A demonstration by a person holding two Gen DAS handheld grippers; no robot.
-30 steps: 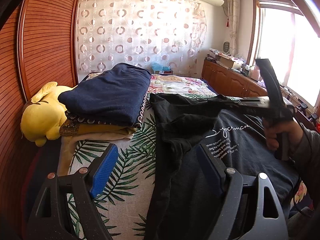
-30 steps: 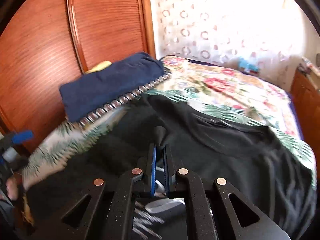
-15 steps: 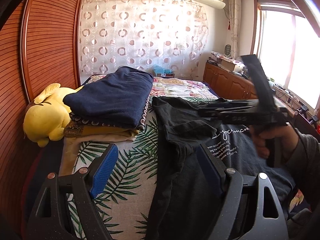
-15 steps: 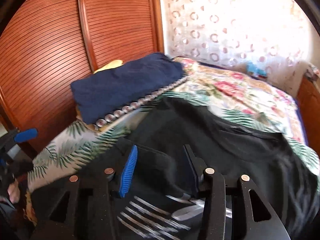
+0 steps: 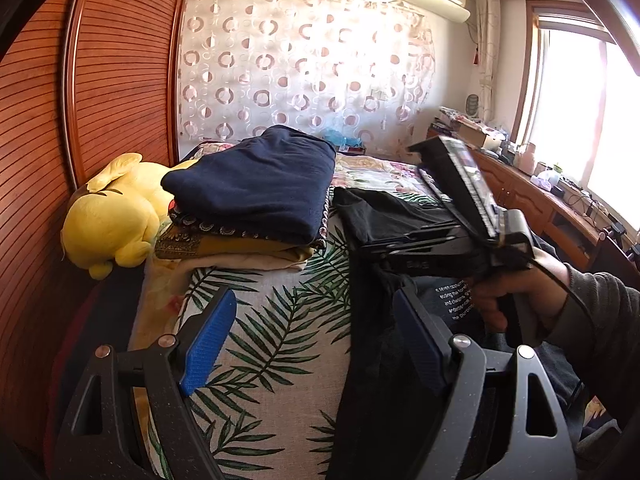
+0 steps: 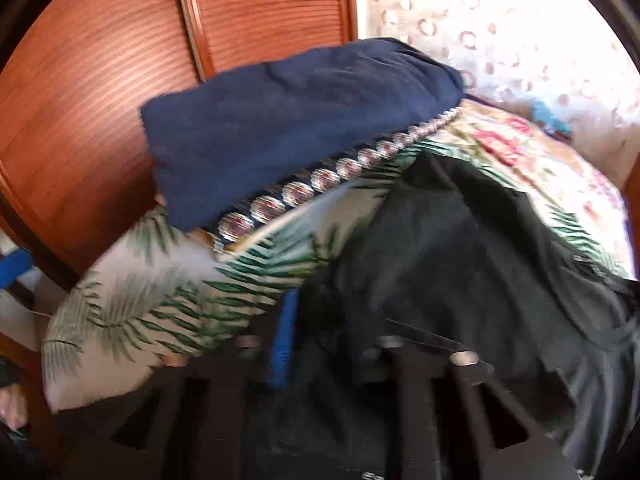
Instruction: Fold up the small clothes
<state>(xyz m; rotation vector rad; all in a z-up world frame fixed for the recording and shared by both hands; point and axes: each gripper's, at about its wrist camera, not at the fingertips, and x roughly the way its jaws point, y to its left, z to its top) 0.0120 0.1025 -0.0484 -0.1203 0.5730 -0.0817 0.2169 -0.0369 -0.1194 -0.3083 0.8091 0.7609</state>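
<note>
A black T-shirt (image 5: 384,216) with white print lies on the leaf-print bedspread (image 5: 280,320), its left side folded over; it fills the right of the right wrist view (image 6: 480,260). My left gripper (image 5: 316,336) is open and empty above the shirt's left edge. My right gripper (image 6: 332,332) is open just over the shirt's folded edge, blurred by motion. In the left wrist view the right gripper's body (image 5: 460,240) is held in a hand above the shirt.
A stack of folded clothes topped by a navy piece (image 5: 256,184) lies on the bed's left, also in the right wrist view (image 6: 288,120). A yellow plush toy (image 5: 112,216) sits against the wooden wardrobe (image 5: 100,80). A cabinet (image 5: 532,200) runs under the window.
My right gripper opened and let go of the shirt's fold, then swung left and down towards the shirt's left edge. My left gripper stayed open and nearly still.
</note>
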